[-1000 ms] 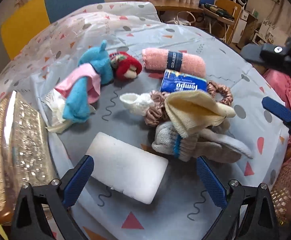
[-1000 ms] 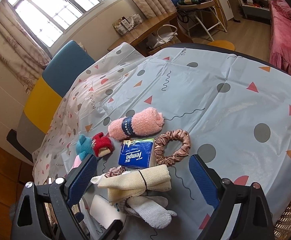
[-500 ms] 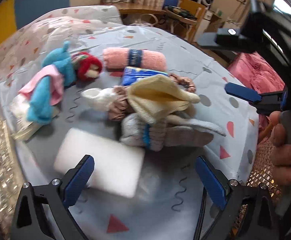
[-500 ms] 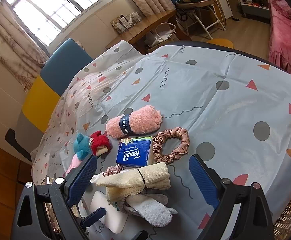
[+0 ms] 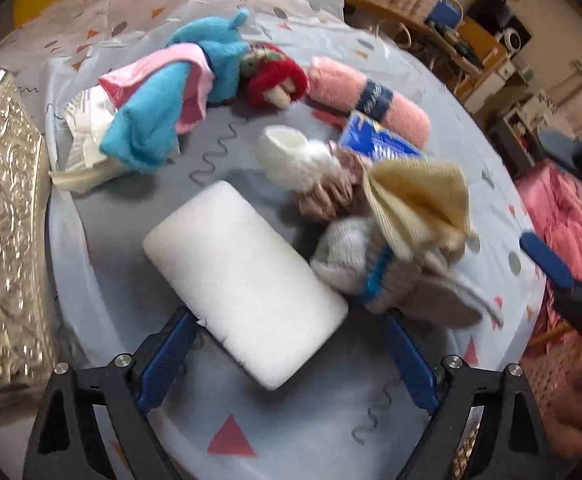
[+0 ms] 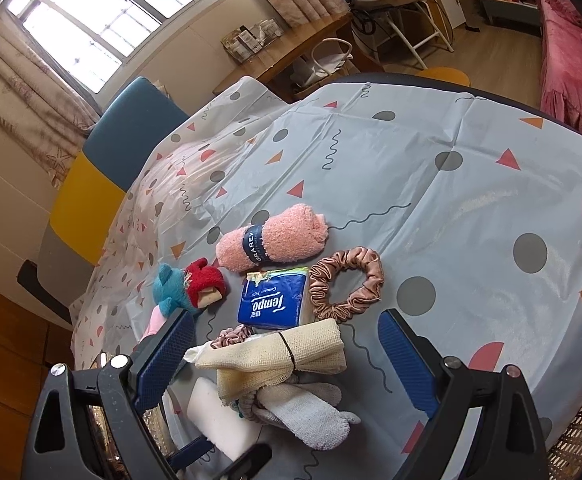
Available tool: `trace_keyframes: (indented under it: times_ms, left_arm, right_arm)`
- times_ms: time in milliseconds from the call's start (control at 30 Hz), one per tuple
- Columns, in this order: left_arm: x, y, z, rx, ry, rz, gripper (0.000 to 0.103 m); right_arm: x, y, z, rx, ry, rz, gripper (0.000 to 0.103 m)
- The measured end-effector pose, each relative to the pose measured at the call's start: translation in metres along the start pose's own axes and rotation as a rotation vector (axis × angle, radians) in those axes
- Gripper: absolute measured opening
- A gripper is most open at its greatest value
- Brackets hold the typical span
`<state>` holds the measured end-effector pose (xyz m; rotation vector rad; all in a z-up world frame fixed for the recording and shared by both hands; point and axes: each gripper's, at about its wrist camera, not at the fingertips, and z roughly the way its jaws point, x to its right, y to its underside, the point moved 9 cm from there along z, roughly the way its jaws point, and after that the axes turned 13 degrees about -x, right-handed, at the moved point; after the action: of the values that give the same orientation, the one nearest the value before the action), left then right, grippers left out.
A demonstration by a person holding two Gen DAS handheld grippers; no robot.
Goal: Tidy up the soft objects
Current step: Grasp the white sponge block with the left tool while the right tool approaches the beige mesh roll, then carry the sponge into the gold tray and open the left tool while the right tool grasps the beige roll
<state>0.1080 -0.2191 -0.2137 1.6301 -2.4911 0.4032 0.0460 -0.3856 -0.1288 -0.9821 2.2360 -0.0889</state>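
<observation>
A white foam sponge lies on the table, its near end between my open left gripper's blue fingers, not squeezed. It also shows in the right wrist view. Beside it lie grey gloves, a cream cloth, a white sock, a pink rolled towel, a blue tissue pack, a pink scrunchie, a red and blue plush and a blue-pink cloth. My right gripper is open, hovering above the pile.
A shiny gold box stands at the left of the table. The patterned tablecloth covers the round table. A blue and yellow chair stands behind it. A pink bed is at the right.
My left gripper has moved forward and down to the white sponge, which now sits between its fingers. The right gripper has barely moved.
</observation>
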Motion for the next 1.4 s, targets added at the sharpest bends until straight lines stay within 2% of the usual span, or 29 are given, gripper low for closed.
trace_keyframes:
  times_ms: [200,333,467,533,667,767,867,900,1033,1133,1167,1267,1333,1400]
  left_arm:
    - [-0.011,-0.015,-0.002,0.02,0.01,-0.049,0.093]
    - [-0.018,-0.015,-0.007,0.037,0.031,-0.091,0.087]
    - [-0.033,-0.011,-0.006,0.036,0.039,-0.195,0.089]
    - [-0.037,-0.013,-0.007,0.029,-0.017,-0.206,0.089]
    - [-0.046,-0.03,-0.007,0.01,-0.07,-0.242,0.09]
    - [-0.045,-0.03,-0.002,-0.023,-0.168,-0.164,0.086]
    - [-0.044,-0.018,-0.004,0.014,-0.242,-0.077,0.074]
    - [-0.043,-0.013,-0.007,0.036,-0.246,-0.044,0.067]
    - [-0.042,0.021,-0.013,0.067,-0.238,0.054,0.063]
    - [-0.036,0.034,-0.013,0.091,-0.236,0.114,0.063]
    - [-0.035,0.042,-0.015,0.093,-0.238,0.131,0.063]
    - [-0.033,0.056,-0.013,0.093,-0.252,0.151,0.064]
    - [-0.03,0.052,-0.009,0.091,-0.249,0.151,0.064]
    - [-0.03,0.055,-0.011,0.089,-0.243,0.154,0.062]
  right_arm:
    - [0.001,0.0,-0.001,0.0,-0.025,0.019,0.095]
    - [0.001,0.0,0.0,-0.003,-0.025,0.022,0.095]
    - [0.003,0.001,0.001,-0.011,-0.031,0.039,0.095]
    - [0.003,0.001,0.002,-0.015,-0.036,0.046,0.095]
    - [0.001,0.001,0.003,-0.015,-0.021,0.029,0.095]
    - [0.001,0.002,0.003,-0.016,-0.015,0.025,0.095]
    - [0.001,0.001,0.003,-0.015,-0.012,0.027,0.095]
    - [0.002,0.001,0.003,-0.015,-0.013,0.03,0.095]
    - [0.006,0.001,0.006,-0.026,-0.008,0.048,0.095]
    - [0.004,0.002,0.012,-0.053,0.018,0.031,0.086]
    - [0.002,0.003,0.015,-0.062,0.045,0.009,0.083]
    - [-0.004,0.006,0.031,-0.132,0.134,-0.078,0.082]
    - [-0.009,0.009,0.046,-0.208,0.222,-0.175,0.082]
    - [-0.016,0.008,0.057,-0.233,0.289,-0.259,0.082]
